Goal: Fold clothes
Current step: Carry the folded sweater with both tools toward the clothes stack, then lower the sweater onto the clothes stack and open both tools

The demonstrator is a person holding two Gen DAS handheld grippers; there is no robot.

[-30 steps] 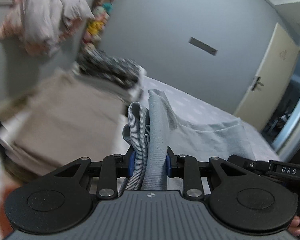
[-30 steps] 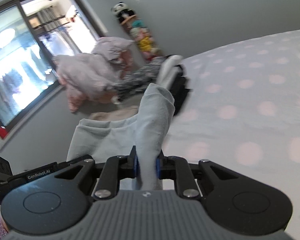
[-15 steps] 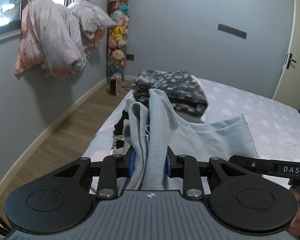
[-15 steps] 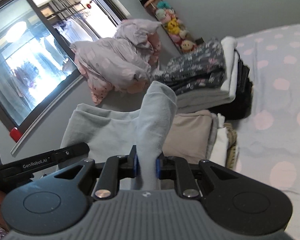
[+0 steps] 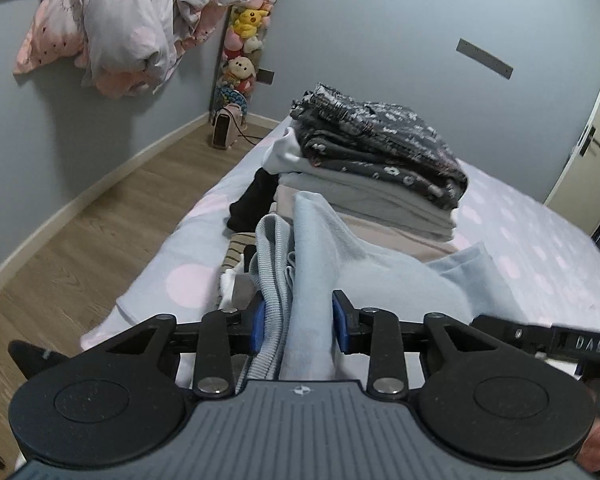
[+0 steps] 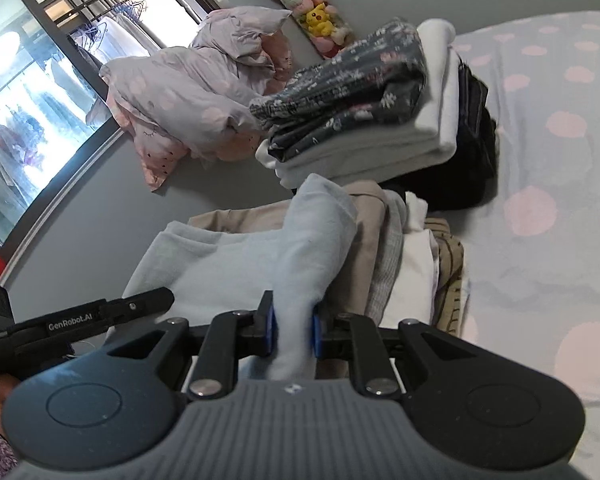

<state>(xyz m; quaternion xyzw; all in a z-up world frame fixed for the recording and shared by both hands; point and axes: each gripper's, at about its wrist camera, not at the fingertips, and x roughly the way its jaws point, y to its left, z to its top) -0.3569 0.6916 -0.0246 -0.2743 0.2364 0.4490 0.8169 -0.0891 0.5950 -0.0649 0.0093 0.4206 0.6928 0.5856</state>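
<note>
**Ana:** Between the two grippers the folded light-blue garment point(image 5: 388, 280) hung stretched, one gathered end in each. Which way did it lie from the jaws?

**Ben:** Straight ahead of both. In the left wrist view the cloth ran from the left gripper point(image 5: 299, 322) forward and off to the right, towards the other tool. In the right wrist view it ran from the right gripper point(image 6: 292, 330) forward and off to the left. So its long axis spanned hand to hand, across the near edge of the bed point(image 6: 560, 240).

**Ana:** And the jaws?

**Ben:** The right pair was clamped on a thick roll of the cloth. The left pair was opening, with the cloth and its ribbed hem between the pads and seemingly touching both.

**Ana:** Where would it go?

**Ben:** My judgement: onto the low beige pile point(image 6: 364, 216) just beyond the cloth, near the taller stack topped by the dark patterned garment point(image 5: 380, 152). Neither hand looked clearly nearer; the pile sat just ahead of both.
</note>
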